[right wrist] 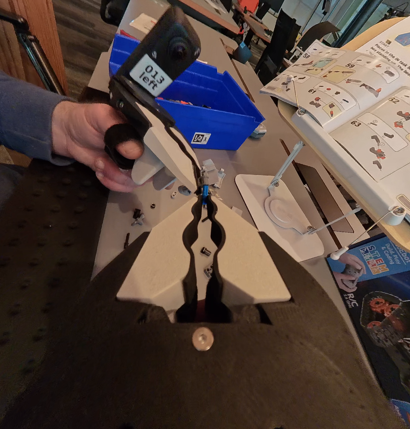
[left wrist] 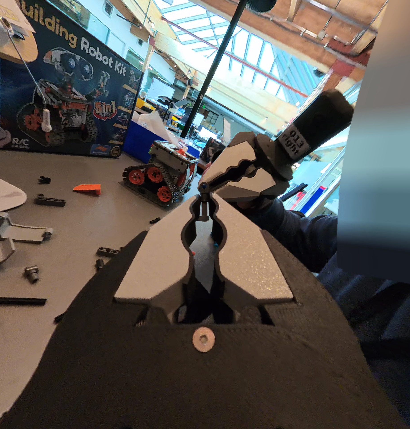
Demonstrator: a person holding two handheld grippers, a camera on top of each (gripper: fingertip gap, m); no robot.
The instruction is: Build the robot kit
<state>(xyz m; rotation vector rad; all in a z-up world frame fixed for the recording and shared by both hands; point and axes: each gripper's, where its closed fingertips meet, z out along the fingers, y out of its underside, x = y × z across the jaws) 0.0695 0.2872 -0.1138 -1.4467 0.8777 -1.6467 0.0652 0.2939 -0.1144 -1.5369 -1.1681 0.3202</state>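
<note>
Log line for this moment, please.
left claw: shut on grey pin | right claw: shut on blue pin | pins meet tip to tip above table

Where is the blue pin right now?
In the right wrist view, the blue pin sits pinched at the right gripper's tips, meeting the left gripper's grey piece.

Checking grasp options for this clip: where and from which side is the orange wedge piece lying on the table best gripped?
Grip the orange wedge piece across its thick right end, coming from above. It lies flat on the table with open surface around it, and its left end tapers too thin.
</note>
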